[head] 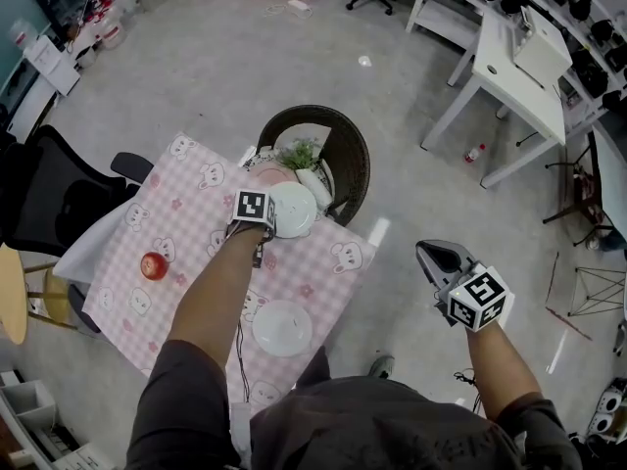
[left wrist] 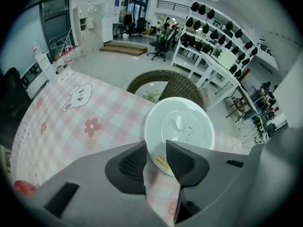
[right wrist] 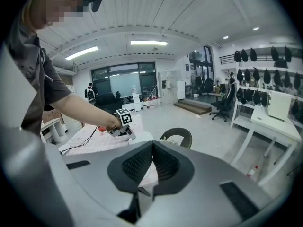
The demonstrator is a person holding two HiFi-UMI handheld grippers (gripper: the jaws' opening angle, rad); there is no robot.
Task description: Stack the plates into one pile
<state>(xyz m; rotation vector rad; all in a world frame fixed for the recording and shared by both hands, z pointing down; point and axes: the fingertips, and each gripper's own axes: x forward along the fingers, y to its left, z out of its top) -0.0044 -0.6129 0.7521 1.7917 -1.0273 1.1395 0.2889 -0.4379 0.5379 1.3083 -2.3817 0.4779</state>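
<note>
On the pink checked tablecloth (head: 196, 213) a white plate (head: 294, 209) lies at the far edge, next to a basket. My left gripper (head: 266, 225) points steeply down at its near rim. In the left gripper view the same plate (left wrist: 182, 129) has its rim between the two pads, and my left gripper (left wrist: 161, 157) is shut on it. A second white plate (head: 282, 327) lies near the table's front edge. My right gripper (head: 428, 255) hangs off the table's right side over the floor; my right gripper (right wrist: 151, 148) has its pads together, with nothing between them.
A dark wicker basket (head: 348, 140) with greens stands just beyond the table's far edge. A pinkish dish (head: 269, 173) shows beside the held plate. A red apple (head: 154, 265) sits at the left of the cloth. A black chair (head: 49, 194) stands left of the table; white desks (head: 519, 67) stand far right.
</note>
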